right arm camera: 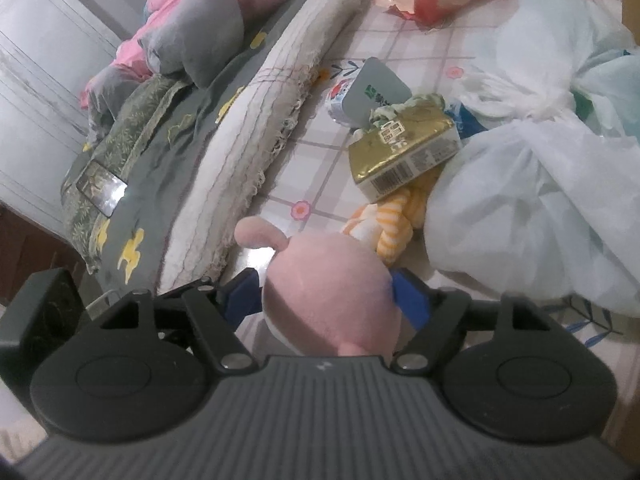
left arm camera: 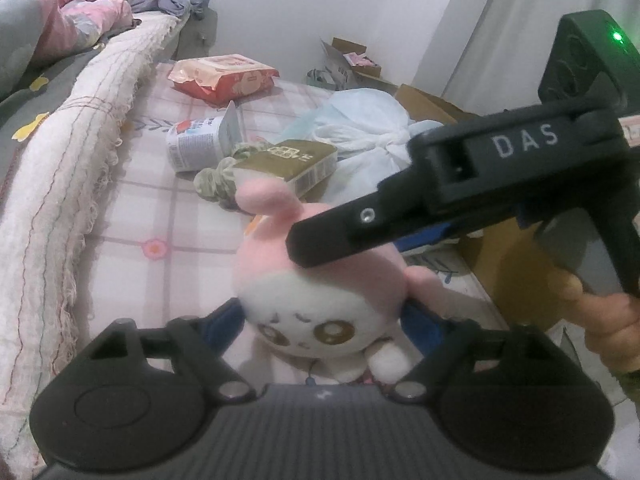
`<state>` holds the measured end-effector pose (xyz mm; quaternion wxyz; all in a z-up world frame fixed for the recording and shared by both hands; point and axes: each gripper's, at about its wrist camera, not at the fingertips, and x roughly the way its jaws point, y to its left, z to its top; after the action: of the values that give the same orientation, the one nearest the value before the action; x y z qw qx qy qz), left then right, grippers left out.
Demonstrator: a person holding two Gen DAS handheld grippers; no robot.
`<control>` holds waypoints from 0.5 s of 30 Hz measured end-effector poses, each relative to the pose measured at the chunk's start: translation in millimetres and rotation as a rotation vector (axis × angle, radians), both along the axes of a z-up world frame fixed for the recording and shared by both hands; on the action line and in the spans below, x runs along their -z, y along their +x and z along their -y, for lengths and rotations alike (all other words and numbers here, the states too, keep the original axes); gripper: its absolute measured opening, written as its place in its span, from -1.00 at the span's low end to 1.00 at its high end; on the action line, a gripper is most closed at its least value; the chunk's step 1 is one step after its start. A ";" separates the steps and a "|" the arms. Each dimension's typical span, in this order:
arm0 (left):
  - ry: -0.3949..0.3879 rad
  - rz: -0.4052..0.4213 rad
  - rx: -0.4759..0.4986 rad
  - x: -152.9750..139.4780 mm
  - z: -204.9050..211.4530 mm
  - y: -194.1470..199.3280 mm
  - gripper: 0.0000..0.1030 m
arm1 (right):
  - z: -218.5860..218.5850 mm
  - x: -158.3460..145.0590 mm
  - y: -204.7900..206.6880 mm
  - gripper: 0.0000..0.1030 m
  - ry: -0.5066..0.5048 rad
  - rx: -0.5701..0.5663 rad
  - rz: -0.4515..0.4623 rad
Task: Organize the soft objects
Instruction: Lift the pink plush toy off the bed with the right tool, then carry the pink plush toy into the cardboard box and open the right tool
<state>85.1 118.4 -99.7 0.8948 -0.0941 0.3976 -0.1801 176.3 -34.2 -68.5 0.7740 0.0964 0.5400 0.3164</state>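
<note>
A pink plush toy (left arm camera: 320, 296) with a white face and brown eyes stands upright over the checked bed sheet (left arm camera: 160, 216). My left gripper (left arm camera: 320, 320) has its blue pads (left arm camera: 222, 328) against both sides of the face, shut on it. From the right, my right gripper reaches in, one black finger (left arm camera: 340, 232) lying over the crown of the toy. In the right wrist view the toy's pink back (right arm camera: 328, 292) sits between the pads of my right gripper (right arm camera: 326, 296), whose jaws stand wide and loose around it. A hand (left arm camera: 608, 328) holds the right gripper's handle.
Behind the toy lie a gold box (left arm camera: 296, 164), a green scrunchie (left arm camera: 216, 180), a tissue pack (left arm camera: 196, 144), a red wipes pack (left arm camera: 224, 76) and a knotted white plastic bag (left arm camera: 360, 128). A yellow-striped plush (right arm camera: 384, 224) lies by the bag. A rolled white blanket (left arm camera: 60, 184) borders the left.
</note>
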 end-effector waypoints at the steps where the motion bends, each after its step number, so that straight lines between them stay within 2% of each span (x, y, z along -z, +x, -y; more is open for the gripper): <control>1: -0.002 0.000 -0.001 -0.9 -0.1 -0.7 0.66 | 0.9 -0.9 -1.2 0.45 0.002 -0.004 0.004; 7: 0.007 0.011 -0.005 -14.1 1.5 -12.8 0.65 | 4.7 -7.7 -16.2 0.23 0.004 -0.004 0.030; 15: 0.042 0.160 0.033 -73.8 20.2 -33.2 0.65 | 44.1 -55.0 -40.7 0.19 0.164 0.070 0.090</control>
<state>51.9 98.1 -25.9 0.9224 -0.0540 0.3298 -0.1936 135.6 -78.3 -13.5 0.7976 0.1638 0.4733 0.3362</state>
